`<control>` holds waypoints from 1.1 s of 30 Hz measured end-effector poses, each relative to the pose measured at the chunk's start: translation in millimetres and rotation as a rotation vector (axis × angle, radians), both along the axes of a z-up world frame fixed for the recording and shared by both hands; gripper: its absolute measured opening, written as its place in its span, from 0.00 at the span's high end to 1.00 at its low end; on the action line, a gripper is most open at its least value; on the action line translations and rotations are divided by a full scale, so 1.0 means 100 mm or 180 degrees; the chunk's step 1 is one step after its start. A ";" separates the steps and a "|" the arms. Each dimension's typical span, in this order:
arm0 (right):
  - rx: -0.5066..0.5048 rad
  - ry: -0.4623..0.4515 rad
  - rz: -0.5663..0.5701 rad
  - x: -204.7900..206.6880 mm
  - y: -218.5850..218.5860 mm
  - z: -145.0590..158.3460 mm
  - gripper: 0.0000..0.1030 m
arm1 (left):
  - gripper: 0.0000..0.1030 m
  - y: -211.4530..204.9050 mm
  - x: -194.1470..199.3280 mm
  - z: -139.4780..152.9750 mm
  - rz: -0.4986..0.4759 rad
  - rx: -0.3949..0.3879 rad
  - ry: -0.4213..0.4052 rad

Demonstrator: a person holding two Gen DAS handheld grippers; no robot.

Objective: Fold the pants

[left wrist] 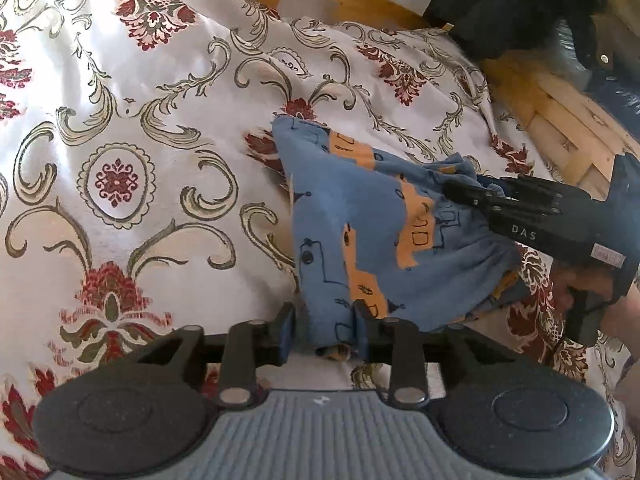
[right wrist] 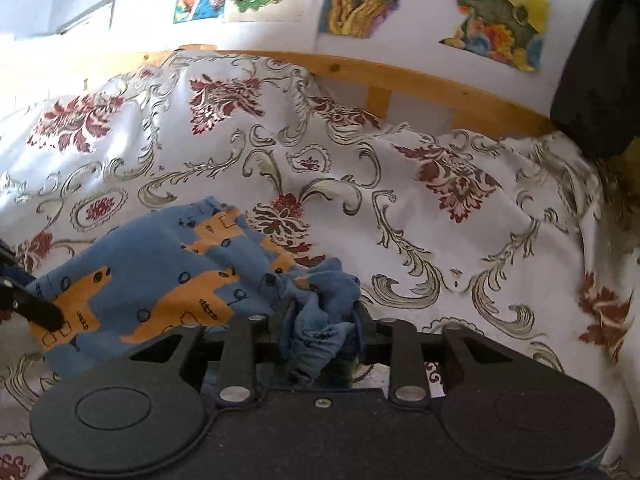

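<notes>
On the bed: a white bedspread (left wrist: 132, 92) with red flowers and olive scrolls covers the whole surface.
Pants: small blue pants (left wrist: 360, 224) with orange blocks and dark line drawings hang stretched between the two grippers, lifted off the bedspread at the near side; the far corner seems to touch the cover, though the fisheye view makes that hard to judge.
Left gripper: the left gripper (left wrist: 325, 330) has its fingers closed in on a bunched edge of the pants, cloth filling the narrow gap between them.
Right gripper: the right gripper (right wrist: 320, 336) is clamped on a crumpled wad of blue cloth, the gathered end of the pants; in the left wrist view its black fingers reach in from the right and bite the fabric.
Hand: a person's hand (left wrist: 580, 296) grips the handle of the right gripper.
Bed frame: a pale wooden rail (right wrist: 400, 76) runs behind the bedspread.
Wall: colourful pictures (right wrist: 496, 12) are stuck above the rail.
Dark cloth: a black garment (right wrist: 600, 80) hangs at the right edge.
</notes>
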State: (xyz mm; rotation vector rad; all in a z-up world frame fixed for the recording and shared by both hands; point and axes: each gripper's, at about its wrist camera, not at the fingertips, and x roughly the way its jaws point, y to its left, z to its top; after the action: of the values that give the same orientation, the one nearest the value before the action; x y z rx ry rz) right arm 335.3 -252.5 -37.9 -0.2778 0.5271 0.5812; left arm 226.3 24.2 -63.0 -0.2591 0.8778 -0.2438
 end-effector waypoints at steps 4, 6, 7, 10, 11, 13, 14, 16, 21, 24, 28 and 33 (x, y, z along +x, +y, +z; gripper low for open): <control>0.0087 0.0040 -0.0119 0.02 -0.06 0.03 0.48 | 0.54 0.03 0.00 0.01 0.0012 -0.0037 0.0026; 0.0135 0.0045 -0.0198 -0.04 -0.13 0.06 0.38 | 0.43 0.02 -0.02 0.03 0.0021 -0.0001 0.0013; 0.0159 0.0040 -0.0251 -0.08 -0.15 0.08 0.31 | 0.41 0.02 -0.04 0.05 0.0029 0.0020 0.0006; 0.0213 0.0028 -0.0406 -0.20 -0.21 0.12 0.17 | 0.26 0.00 -0.10 0.11 0.0092 0.0079 0.0006; 0.0230 0.0030 -0.0461 -0.24 -0.22 0.14 0.15 | 0.19 0.00 -0.13 0.14 0.0129 0.0103 -0.0002; 0.0265 0.0025 -0.0580 -0.36 -0.25 0.20 0.08 | 0.12 -0.01 -0.19 0.21 0.0216 0.0154 -0.0048; 0.0296 0.0013 -0.0635 -0.43 -0.27 0.23 0.07 | 0.09 -0.01 -0.23 0.25 0.0266 0.0180 -0.0081; 0.0373 -0.0034 -0.0732 -0.61 -0.29 0.32 0.02 | 0.05 -0.04 -0.29 0.33 0.0358 0.0229 -0.0123; 0.0508 -0.0184 -0.0929 -1.10 -0.29 0.54 0.01 | 0.00 -0.12 -0.52 0.54 0.0481 0.0396 -0.0201; 0.0557 -0.0253 -0.0990 -1.38 -0.26 0.67 0.01 | 0.00 -0.15 -0.67 0.67 0.0518 0.0463 -0.0256; 0.0634 -0.0381 -0.1034 -1.79 -0.23 0.85 0.01 | 0.00 -0.19 -0.89 0.83 0.0656 0.0525 -0.0364; 0.0823 -0.0425 -0.1286 -2.23 -0.32 0.93 0.01 | 0.00 -0.24 -1.16 0.96 0.0745 0.0519 -0.0494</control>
State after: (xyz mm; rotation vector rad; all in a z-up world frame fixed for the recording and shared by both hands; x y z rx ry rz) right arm 112.0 -284.2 55.1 0.0379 0.3598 0.2308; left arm 110.5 0.5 33.0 -0.1862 0.7022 0.0255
